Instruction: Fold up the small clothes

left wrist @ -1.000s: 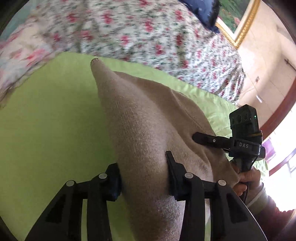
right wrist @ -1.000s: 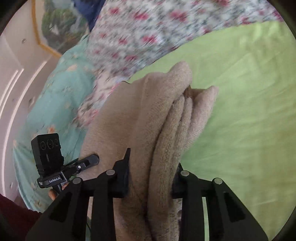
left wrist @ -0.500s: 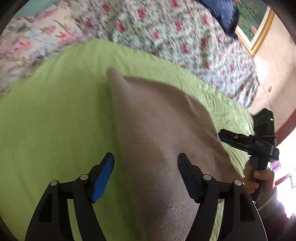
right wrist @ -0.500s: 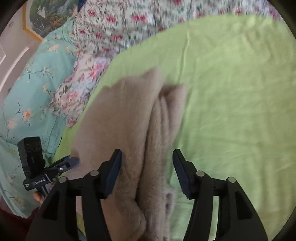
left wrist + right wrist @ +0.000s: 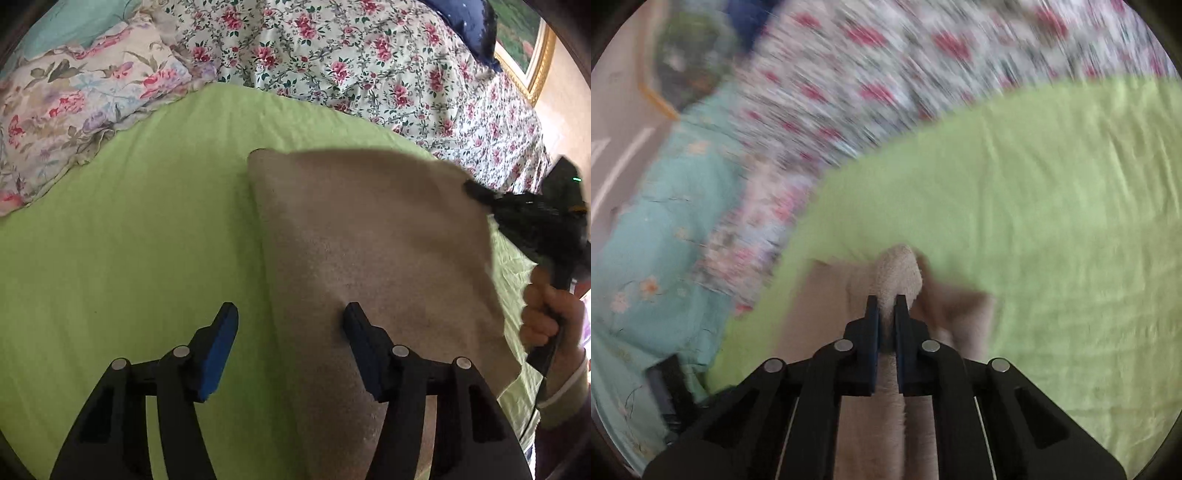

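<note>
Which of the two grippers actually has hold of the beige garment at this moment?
The right gripper: its jaws are pinched shut on a fold of the beige garment. The left gripper has its jaws spread wide, one over the green sheet, gripping nothing.

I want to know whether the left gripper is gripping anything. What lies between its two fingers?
In the left wrist view, the left gripper stands open; between its fingers lie the left edge of the beige garment and a strip of green sheet. Neither finger pinches the cloth.
</note>
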Demonstrator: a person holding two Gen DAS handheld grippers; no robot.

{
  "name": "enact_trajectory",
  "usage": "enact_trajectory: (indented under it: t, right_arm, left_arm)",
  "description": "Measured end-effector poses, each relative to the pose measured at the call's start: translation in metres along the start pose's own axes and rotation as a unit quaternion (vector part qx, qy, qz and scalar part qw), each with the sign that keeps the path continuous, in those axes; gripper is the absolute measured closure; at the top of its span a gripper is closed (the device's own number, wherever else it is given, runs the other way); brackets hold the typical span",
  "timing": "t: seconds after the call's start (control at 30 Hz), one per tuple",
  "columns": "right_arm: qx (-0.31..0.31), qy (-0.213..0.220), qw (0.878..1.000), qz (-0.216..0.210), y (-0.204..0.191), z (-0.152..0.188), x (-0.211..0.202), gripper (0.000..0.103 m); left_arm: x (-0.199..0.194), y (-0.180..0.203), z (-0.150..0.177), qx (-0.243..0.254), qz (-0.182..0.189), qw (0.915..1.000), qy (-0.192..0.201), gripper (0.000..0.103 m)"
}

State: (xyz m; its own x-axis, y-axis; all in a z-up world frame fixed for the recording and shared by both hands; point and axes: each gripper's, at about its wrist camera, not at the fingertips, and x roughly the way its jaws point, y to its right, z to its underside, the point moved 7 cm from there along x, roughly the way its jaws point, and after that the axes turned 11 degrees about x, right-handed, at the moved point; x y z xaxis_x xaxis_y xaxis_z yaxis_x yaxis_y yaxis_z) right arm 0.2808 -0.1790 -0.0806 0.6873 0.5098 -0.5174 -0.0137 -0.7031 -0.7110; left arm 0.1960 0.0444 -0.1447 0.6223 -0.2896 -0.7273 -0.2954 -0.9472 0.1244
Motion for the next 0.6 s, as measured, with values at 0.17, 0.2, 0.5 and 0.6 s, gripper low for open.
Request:
enact_trajectory:
  t: [0.17,0.2,0.5,0.6]
  right_arm:
    - [-0.011,-0.013,0.995,0.100,0.035,0.016,0.013,0.095]
    - [-0.005,-0.024,0.993,0.114,0.046,0.019,0.021,0.095]
    - [-0.034,-0.022,0.986,0.163,0.054,0.001,0.033,0.095]
    - [-0.015,-0.050,0.986,0.158,0.059,0.005,0.037,0.094]
  left_arm:
    - [0.013,0.002,0.007,0.006,-0.005,0.9999,-0.013,0.043]
    - [0.015,0.002,0.007,0.008,-0.008,0.9998,-0.014,0.041]
    - [0.015,0.027,0.006,0.030,-0.002,0.9994,-0.017,0.042]
    - [0.014,0.027,0.007,0.033,-0.011,0.9993,-0.016,0.042]
